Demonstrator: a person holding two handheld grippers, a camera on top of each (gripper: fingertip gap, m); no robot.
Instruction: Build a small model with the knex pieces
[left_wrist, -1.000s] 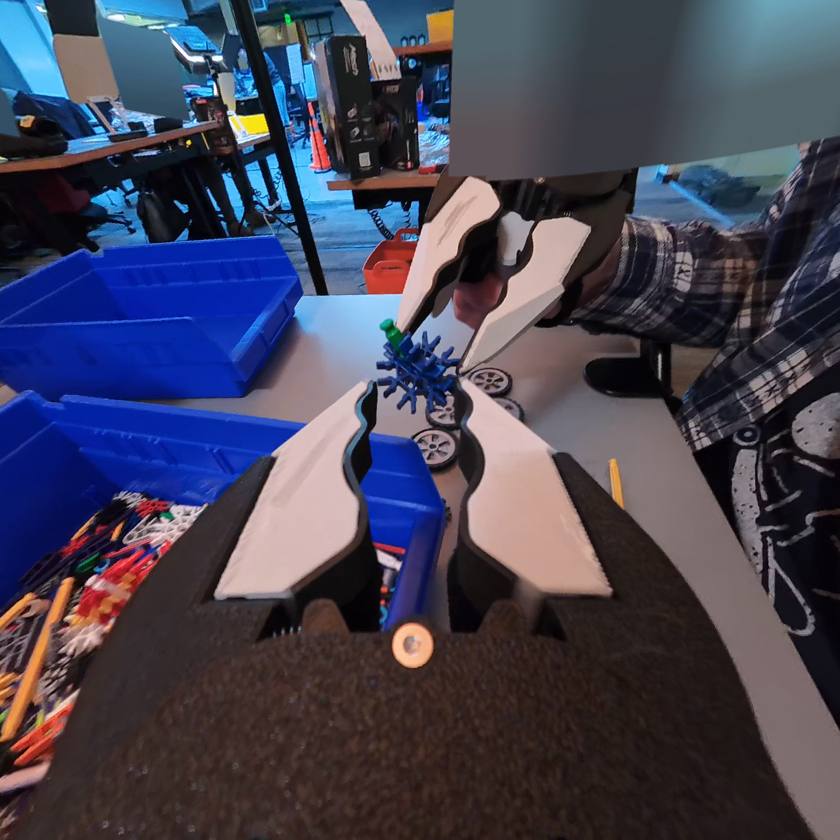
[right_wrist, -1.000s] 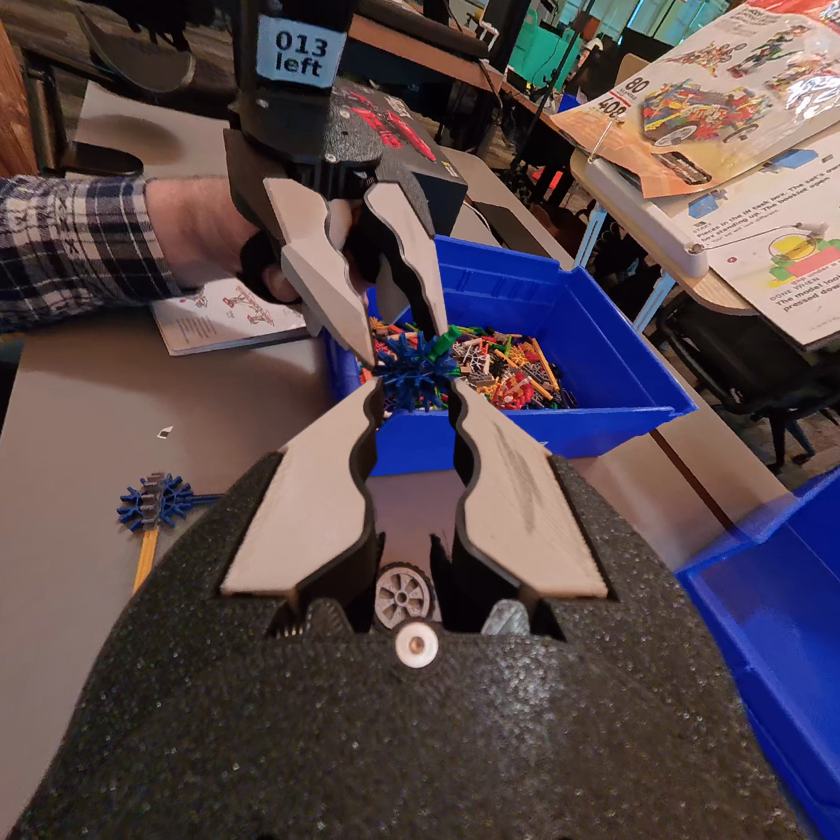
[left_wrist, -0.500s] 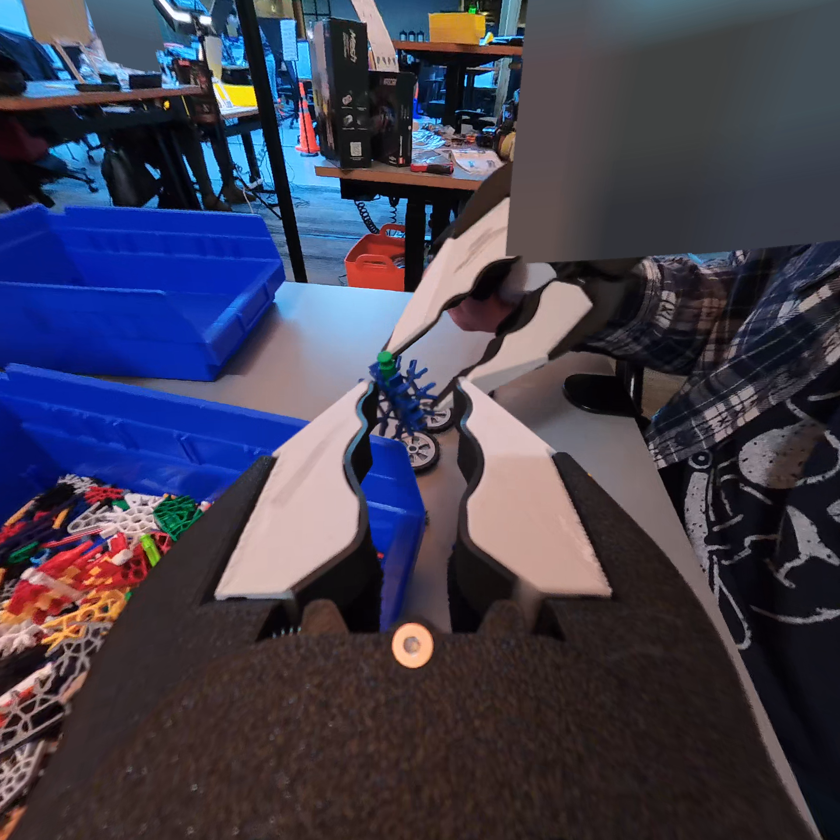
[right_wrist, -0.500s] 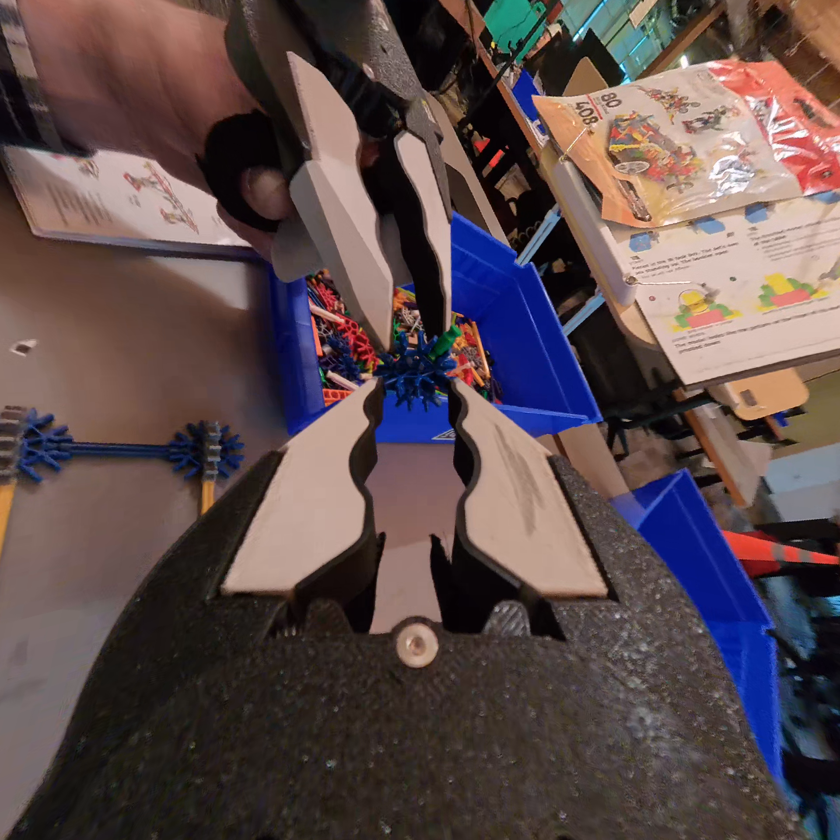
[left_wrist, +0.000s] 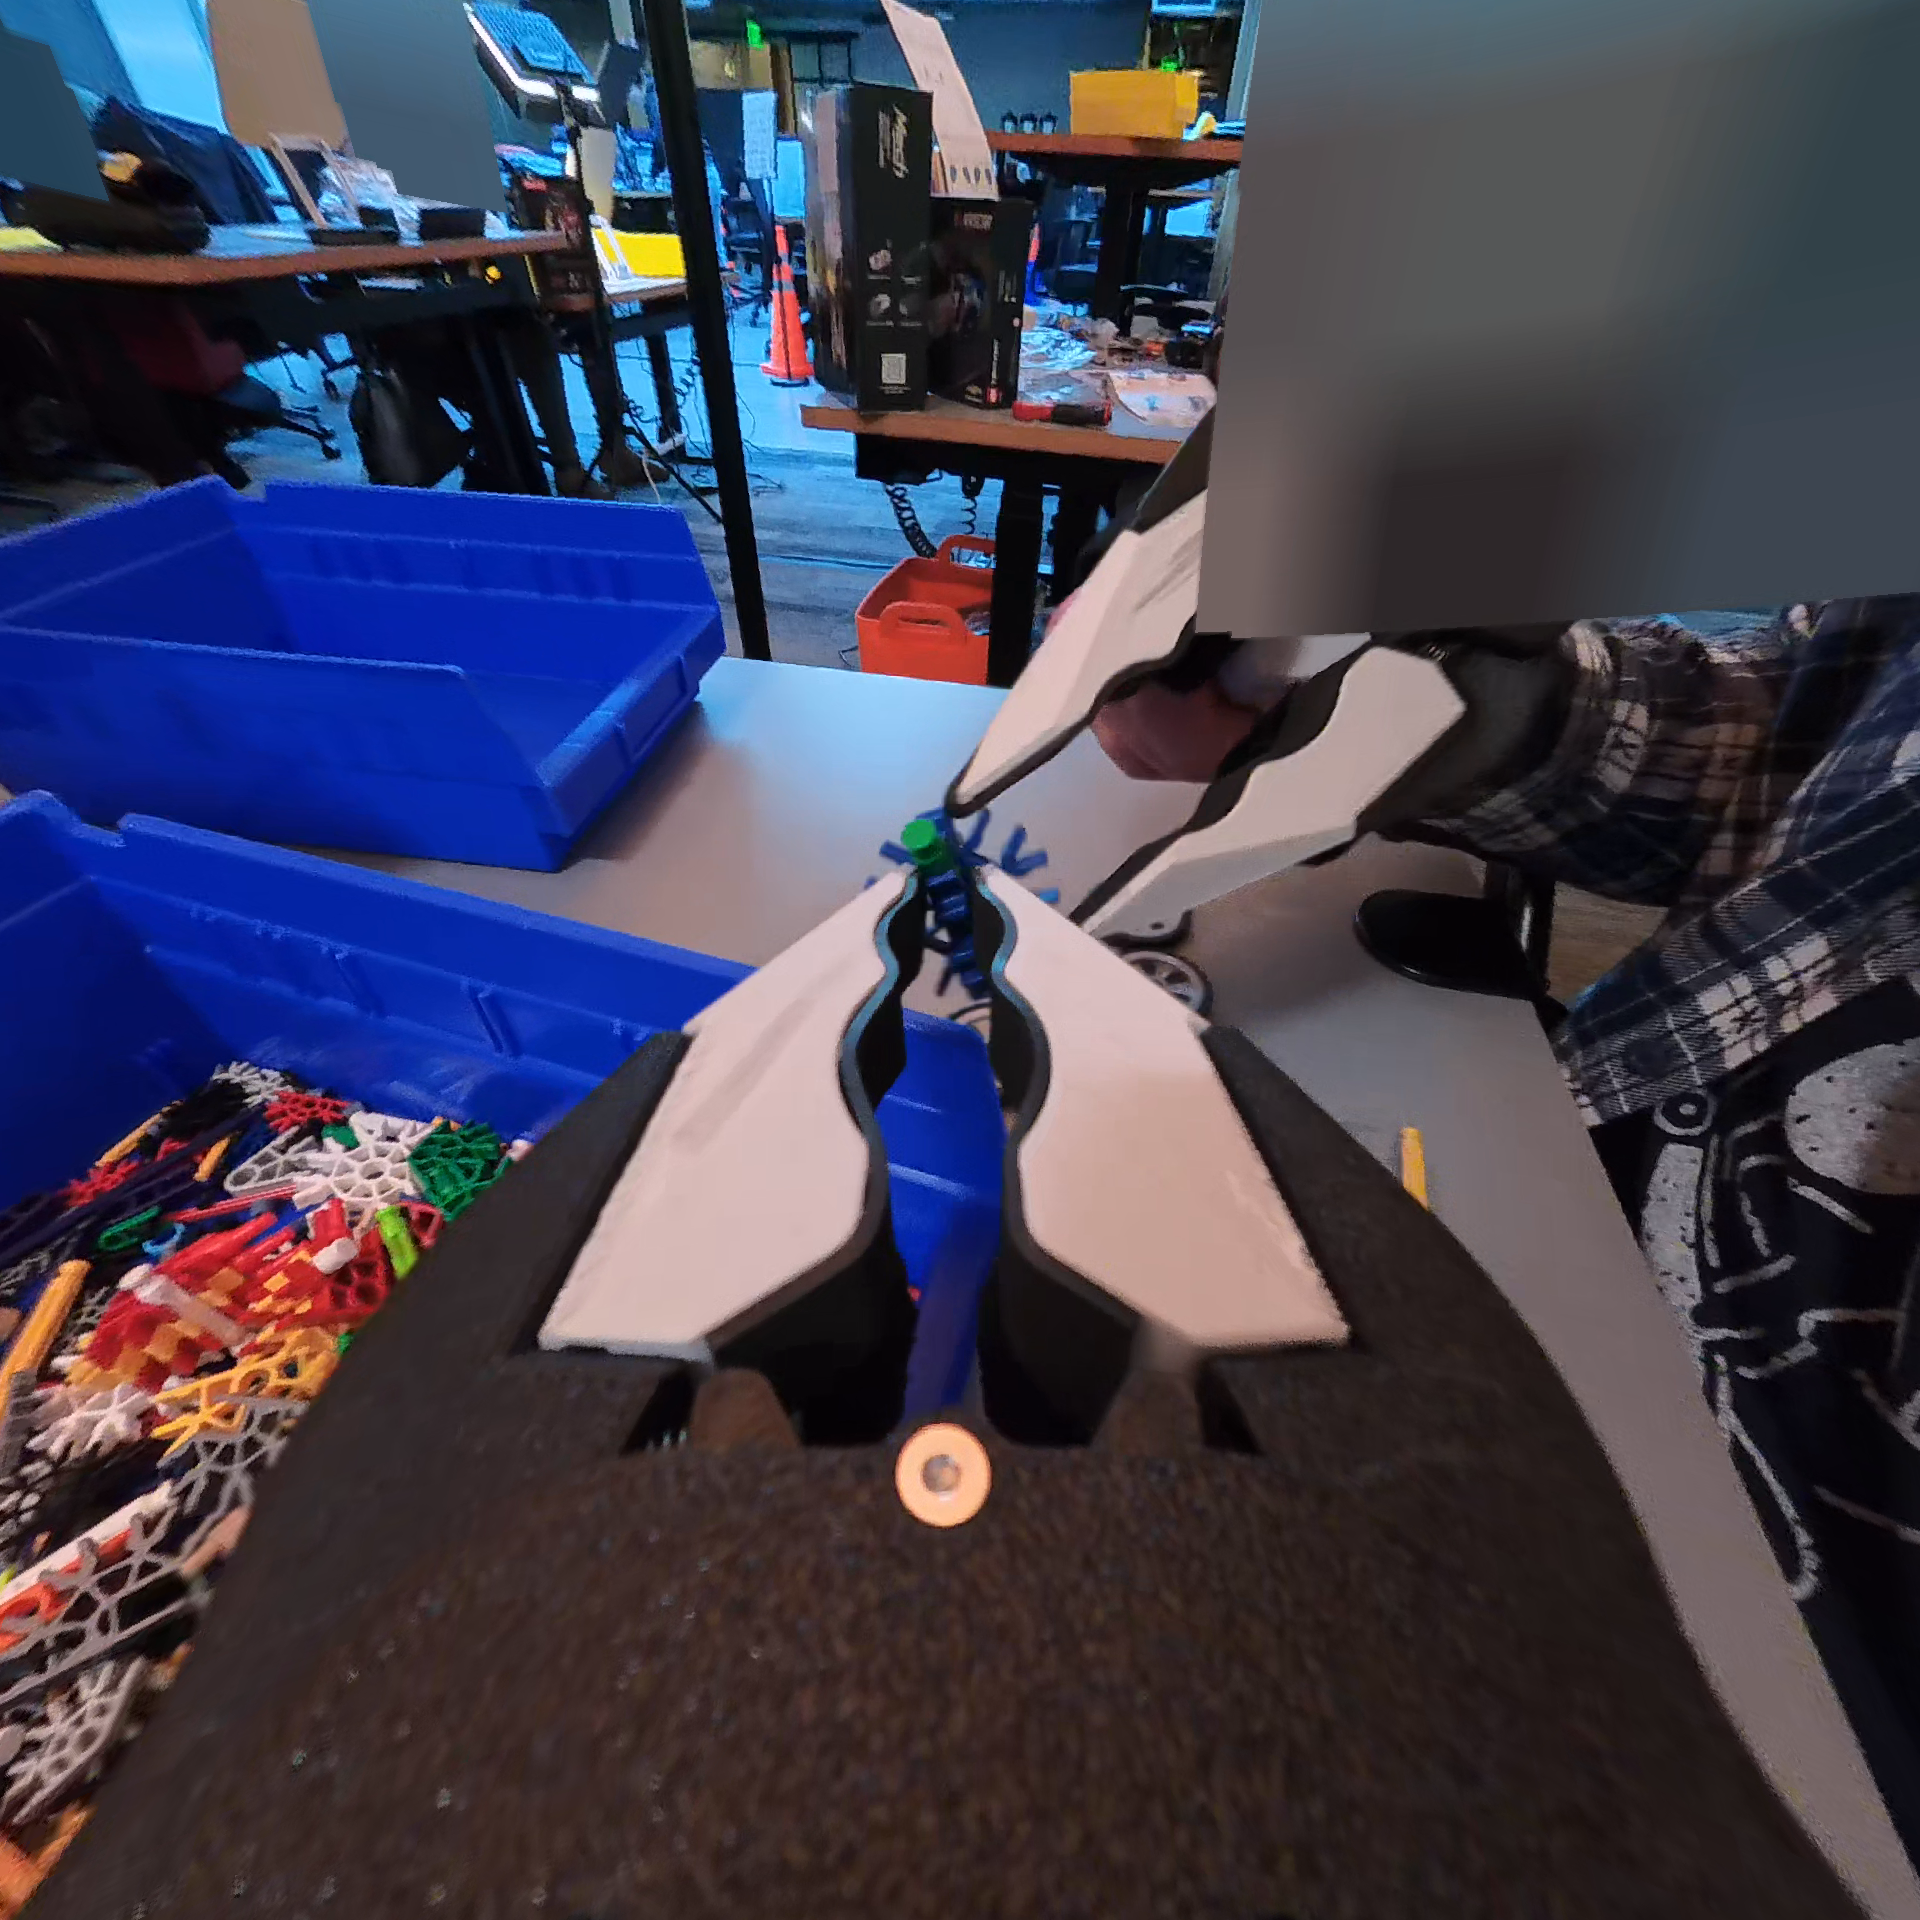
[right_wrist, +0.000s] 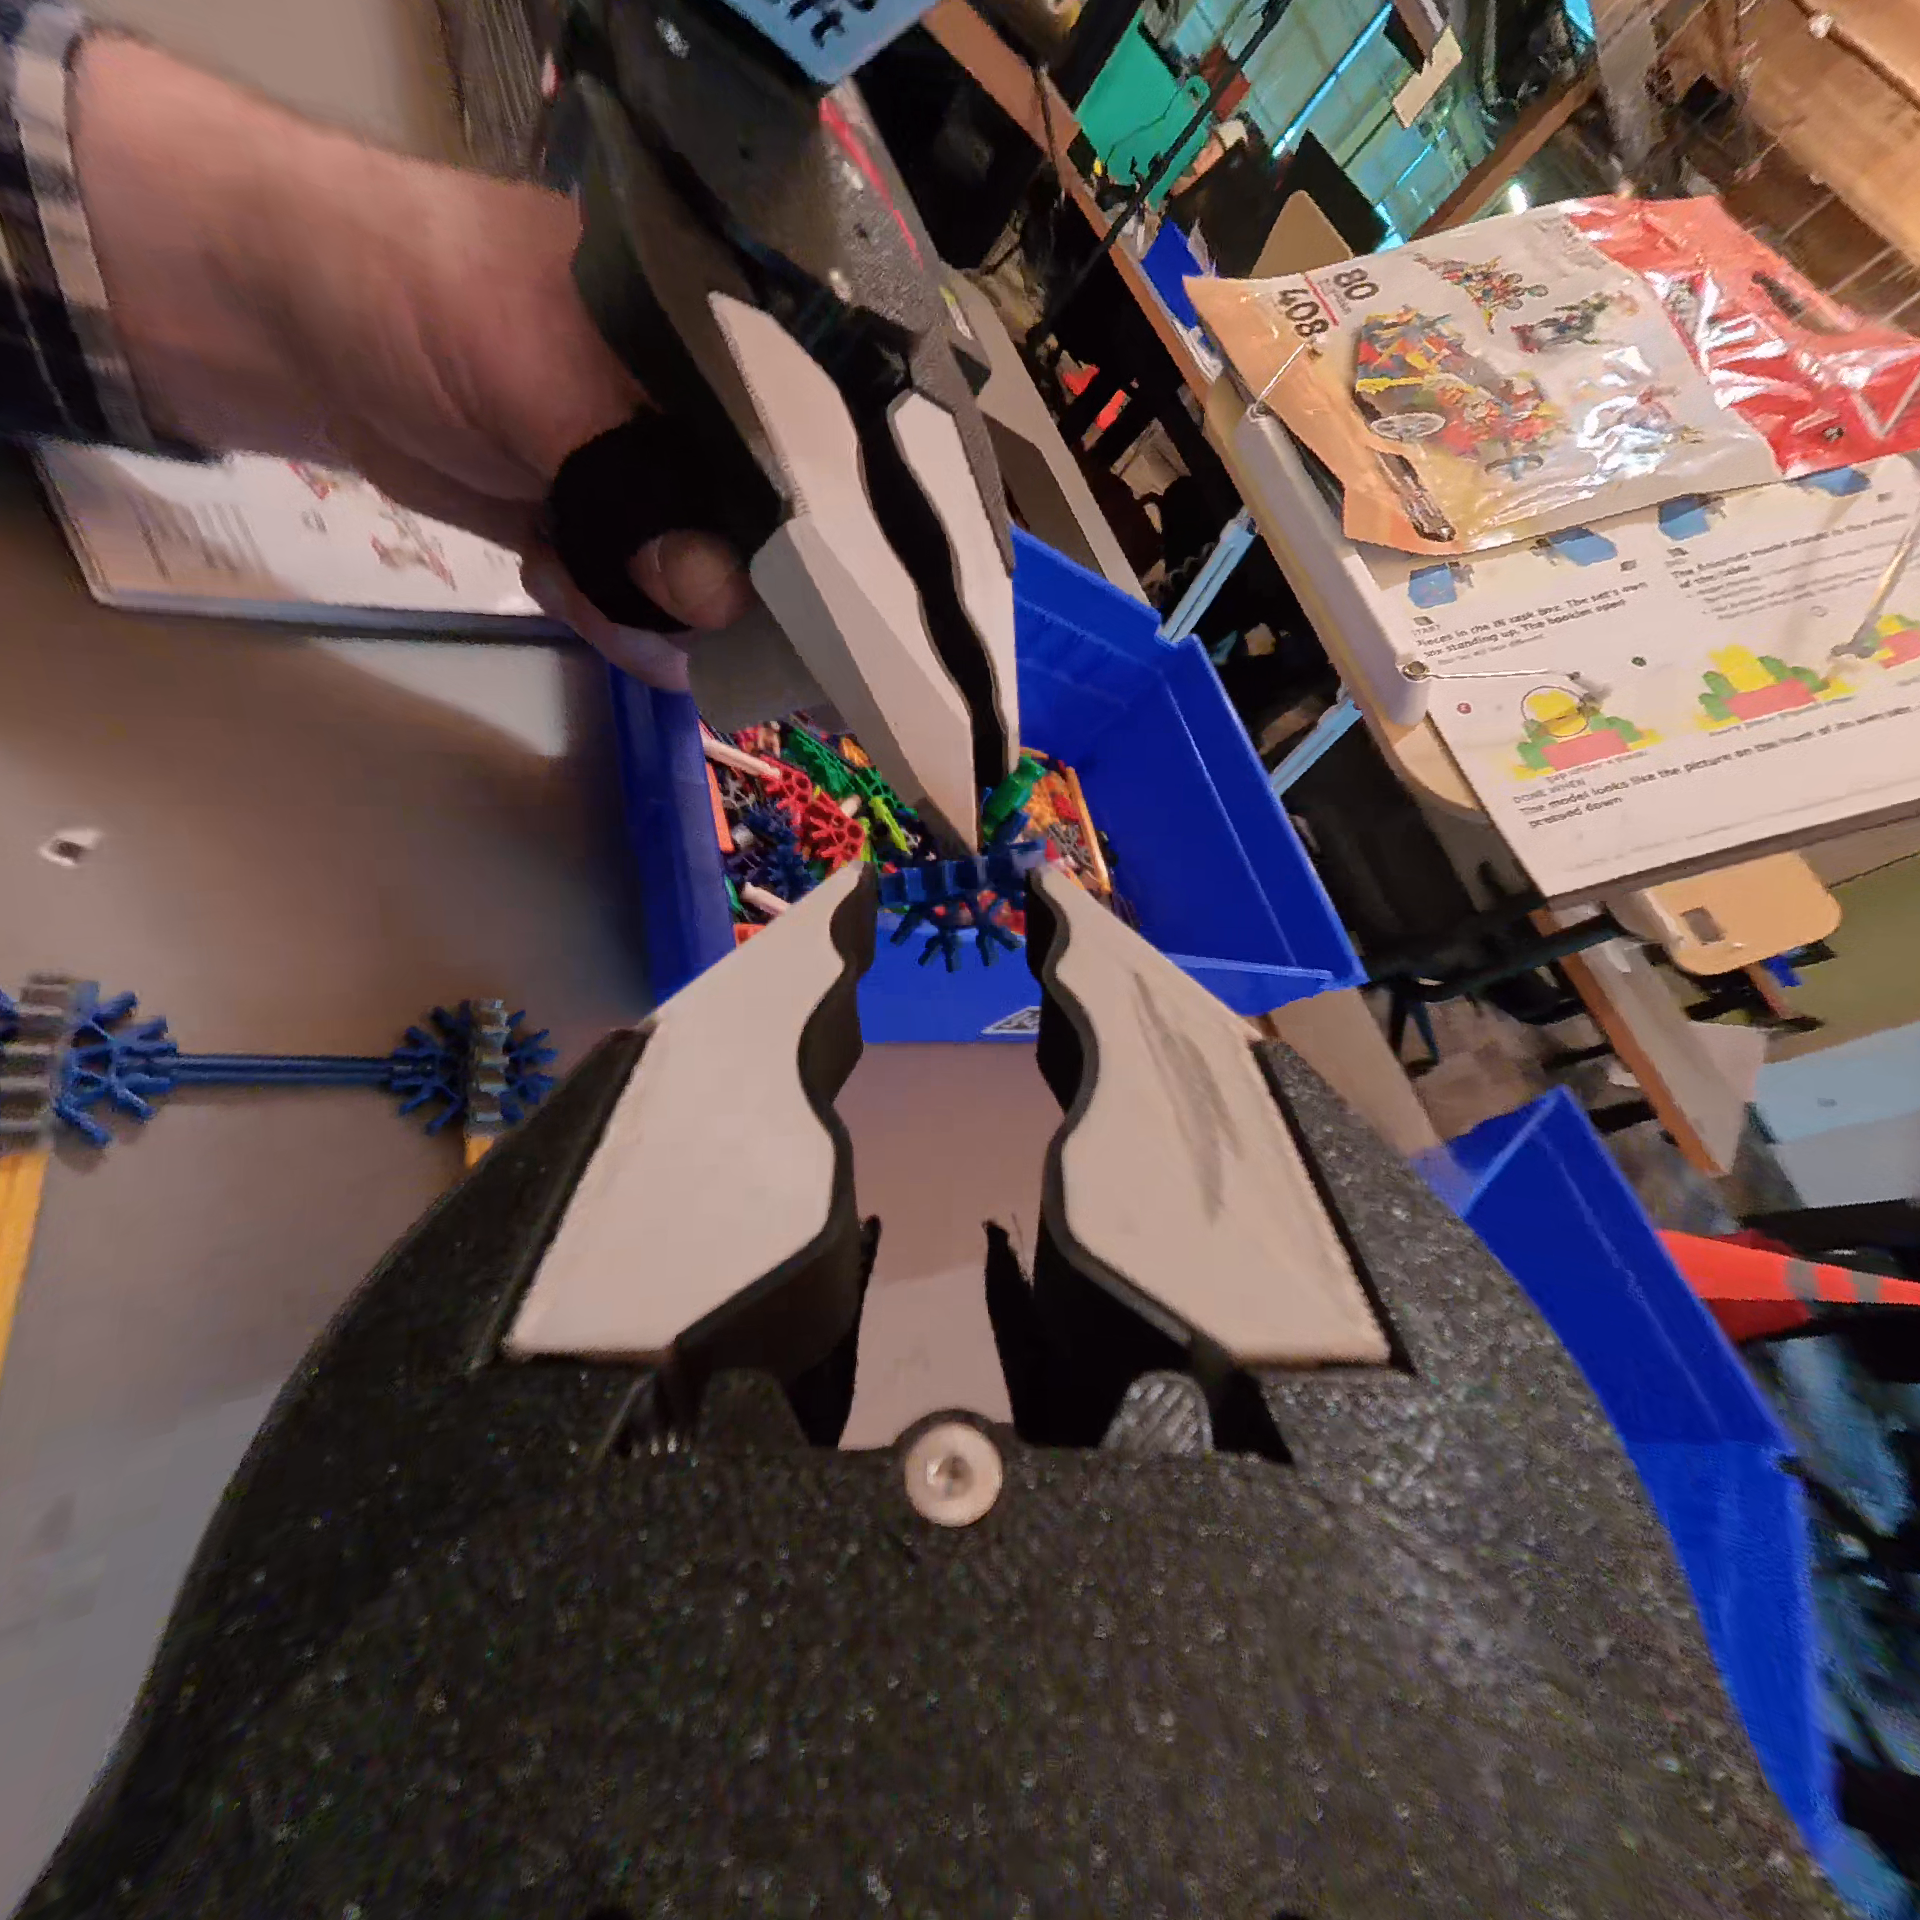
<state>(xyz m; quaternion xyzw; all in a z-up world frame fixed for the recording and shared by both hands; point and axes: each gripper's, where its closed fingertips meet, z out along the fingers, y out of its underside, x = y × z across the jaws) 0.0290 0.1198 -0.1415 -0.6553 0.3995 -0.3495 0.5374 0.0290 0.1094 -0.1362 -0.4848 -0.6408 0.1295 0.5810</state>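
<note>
A blue snowflake connector with a short green rod in it hangs above the grey table, between both grippers. My right gripper grips it across its width, one fingertip on each side. My left gripper comes in from above and is shut on its flat faces. In the left wrist view my left gripper is pinched on the connector, with the green rod sticking up at its tip. The right gripper is behind it, held by a hand in a plaid sleeve.
A blue bin full of mixed coloured parts sits just under the left gripper. An empty blue bin stands behind. Wheels and a yellow rod lie on the table. A blue rod assembly with gears and a booklet lie left. The grippers are tip to tip, or close to it.
My left gripper has moved in on the connector and closed from open to shut on it. The right gripper has kept the same grip and tilted over the parts bin.
</note>
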